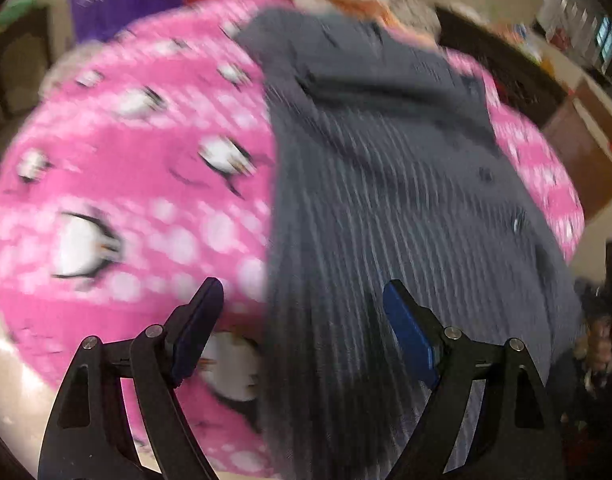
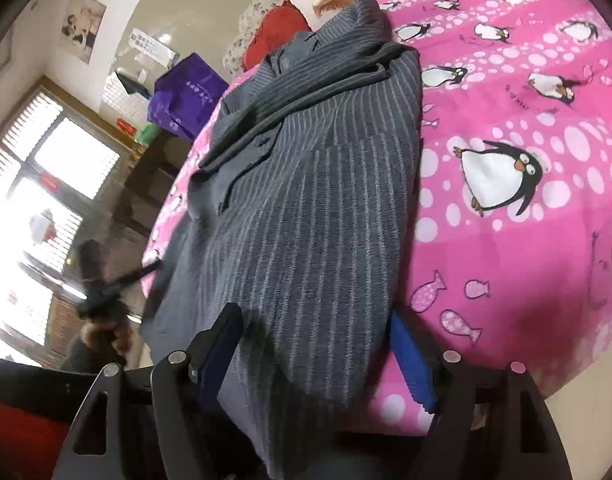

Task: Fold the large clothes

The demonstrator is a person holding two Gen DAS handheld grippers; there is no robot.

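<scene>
On the pink bedspread (image 2: 526, 128), the striped jacket (image 2: 306, 208) lies between the right tool's (image 2: 318, 344) spread jaws.

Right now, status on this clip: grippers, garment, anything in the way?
Left hand-held gripper open, empty. Right hand-held gripper open, straddling jacket hem. Striped grey jacket partly folded on pink bedspread. Nothing blocking.

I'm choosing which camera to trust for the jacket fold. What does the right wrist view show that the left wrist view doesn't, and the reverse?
Only the right wrist view: sharp pinstripes, the jacket's folded lapels, a bright window, and fish prints on the bedspread. The right tool stands open with the hem between its fingers.

Only the left wrist view: a motion-blurred picture with the left tool open above the jacket's edge, holding nothing.

Both: grey striped jacket on the pink penguin bedspread, purple bag, red cushion.
</scene>
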